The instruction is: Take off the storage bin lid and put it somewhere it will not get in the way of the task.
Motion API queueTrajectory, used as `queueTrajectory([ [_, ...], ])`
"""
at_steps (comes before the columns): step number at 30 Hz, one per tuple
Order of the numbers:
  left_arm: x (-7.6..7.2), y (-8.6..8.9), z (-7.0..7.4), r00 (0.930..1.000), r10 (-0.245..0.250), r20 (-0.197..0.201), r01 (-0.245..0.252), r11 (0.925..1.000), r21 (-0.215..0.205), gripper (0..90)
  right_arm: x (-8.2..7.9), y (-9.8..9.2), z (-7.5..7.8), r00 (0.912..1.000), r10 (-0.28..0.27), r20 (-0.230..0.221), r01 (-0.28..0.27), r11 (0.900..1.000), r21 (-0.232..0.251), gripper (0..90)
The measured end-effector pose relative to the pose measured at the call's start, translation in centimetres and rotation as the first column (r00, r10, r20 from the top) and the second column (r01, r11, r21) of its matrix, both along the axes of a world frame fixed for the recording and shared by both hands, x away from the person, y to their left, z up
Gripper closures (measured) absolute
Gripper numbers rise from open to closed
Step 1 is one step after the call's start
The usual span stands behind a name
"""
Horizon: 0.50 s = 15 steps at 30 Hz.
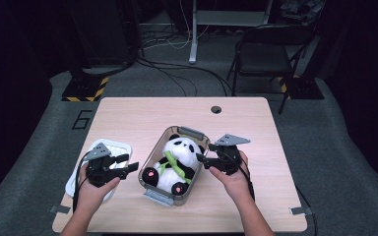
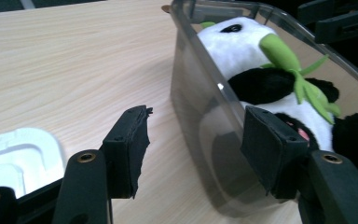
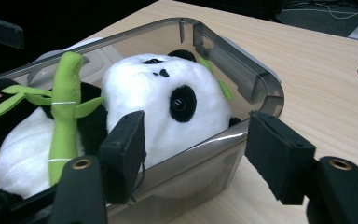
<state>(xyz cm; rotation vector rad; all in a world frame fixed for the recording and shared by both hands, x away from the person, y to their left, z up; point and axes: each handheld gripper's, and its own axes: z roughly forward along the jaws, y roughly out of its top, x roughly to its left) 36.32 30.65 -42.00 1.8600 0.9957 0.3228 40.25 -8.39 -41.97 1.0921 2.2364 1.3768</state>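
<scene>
Straddling the clear bin (image 3: 242,135) wall, both tongs, left (image 2: 196,149) and right (image 3: 196,154), stand spread, pinching nothing.

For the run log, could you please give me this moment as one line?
scene: plush panda lying in clear bin | left tongs: open, astride bin wall | right tongs: open, astride bin rim | white lid: left of bin

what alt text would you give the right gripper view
A plush panda holding a green bamboo stalk lies in a clear plastic container on a wooden table. The right gripper straddles the container's near wall with open jaws, one pad inside by the panda, one outside.
</scene>
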Motion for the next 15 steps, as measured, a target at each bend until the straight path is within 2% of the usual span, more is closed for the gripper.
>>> queueTrajectory([
  [6,0.2,1.4,-0.3,0.9993,0.037,-0.005,-0.037,0.9993,-0.005,40.7,0.1,0.0,-0.2,1.0,-0.008,-0.001,0.008,1.0,0.003,35.4],
  [11,0.6,2.7,-0.8,0.9956,0.094,0.008,-0.094,0.9952,0.026,39.5,0.0,-0.1,-0.5,0.9999,-0.014,-0.008,0.014,1.0,0.005,35.4],
  [15,0.9,4.1,-1.4,0.9919,0.127,0.001,-0.127,0.9913,0.037,39.3,-0.1,-0.2,-0.6,0.9999,-0.015,-0.009,0.015,1.0,0.004,35.4],
])
